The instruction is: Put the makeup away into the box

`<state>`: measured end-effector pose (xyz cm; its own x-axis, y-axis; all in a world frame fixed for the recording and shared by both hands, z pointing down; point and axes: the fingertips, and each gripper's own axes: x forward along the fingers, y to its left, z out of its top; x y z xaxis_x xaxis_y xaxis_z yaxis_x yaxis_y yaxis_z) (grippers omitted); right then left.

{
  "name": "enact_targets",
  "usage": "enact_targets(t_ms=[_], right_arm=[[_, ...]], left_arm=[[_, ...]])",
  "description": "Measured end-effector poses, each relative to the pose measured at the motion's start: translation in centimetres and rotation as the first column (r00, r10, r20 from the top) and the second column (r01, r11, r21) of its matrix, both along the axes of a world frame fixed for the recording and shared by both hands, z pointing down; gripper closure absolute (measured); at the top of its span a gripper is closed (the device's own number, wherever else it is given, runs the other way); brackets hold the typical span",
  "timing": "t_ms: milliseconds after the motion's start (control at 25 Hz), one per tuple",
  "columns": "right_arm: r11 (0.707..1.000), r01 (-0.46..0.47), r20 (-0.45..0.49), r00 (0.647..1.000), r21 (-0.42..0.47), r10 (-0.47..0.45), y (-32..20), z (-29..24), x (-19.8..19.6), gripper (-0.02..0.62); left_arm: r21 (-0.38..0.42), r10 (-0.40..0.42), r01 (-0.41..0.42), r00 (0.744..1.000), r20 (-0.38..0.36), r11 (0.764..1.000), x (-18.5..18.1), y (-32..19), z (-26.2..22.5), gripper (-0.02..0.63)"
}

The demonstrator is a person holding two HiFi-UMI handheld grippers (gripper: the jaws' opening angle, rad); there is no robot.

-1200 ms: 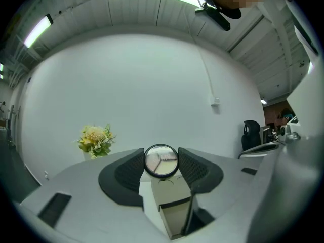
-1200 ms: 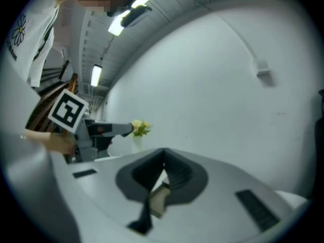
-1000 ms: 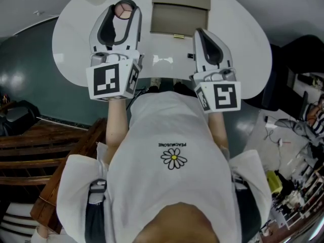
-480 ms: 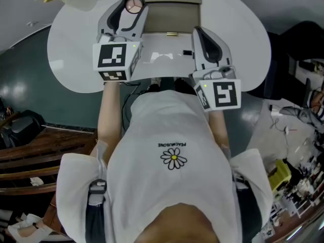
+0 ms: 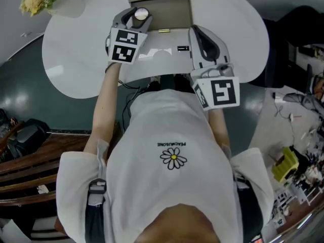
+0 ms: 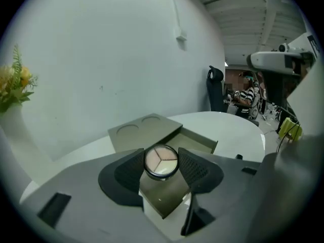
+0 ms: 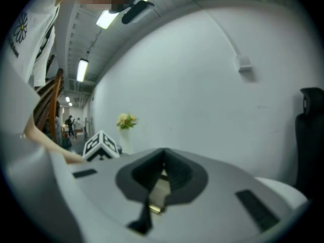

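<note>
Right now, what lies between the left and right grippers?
In the head view, mostly bare table, with one small dark item near the right gripper.

The olive-grey rectangular box (image 5: 167, 6) runs off the head view's top edge; the left claw (image 5: 140, 12) and its gripped round three-shade makeup compact (image 5: 141, 14) cover part of it. In the right gripper view, the closed right claw (image 7: 163, 171) hides all but a sliver of the box.
</note>
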<state>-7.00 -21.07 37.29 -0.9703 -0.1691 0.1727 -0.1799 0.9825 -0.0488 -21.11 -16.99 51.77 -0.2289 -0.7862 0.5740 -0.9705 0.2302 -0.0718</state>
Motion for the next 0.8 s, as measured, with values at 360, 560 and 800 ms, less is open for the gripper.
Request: enact_targets(t_ms=[360, 560, 800], right_arm=[[0.998, -0.054, -0.026, 0.998, -0.015, 0.053, -1.6, 0.8, 1.4, 0.566], [0.998, -0.068, -0.030, 0.997, -0.018, 0.067, -2.1, 1.1, 1.8, 0.566], [0.996, -0.081, -0.035, 0.996, -0.022, 0.080, -2.4, 1.4, 2.2, 0.566]], left_arm=[[-0.230, 0.037, -0.071, 0.988, -0.147, 0.971, 1.0, -0.7, 6.1, 0.380], [-0.323, 0.056, -0.104, 0.986, -0.156, 0.941, 1.1, -1.1, 7.5, 0.380], [-0.369, 0.054, -0.119, 0.982, -0.180, 0.922, 0.9, -1.5, 8.3, 0.379]])
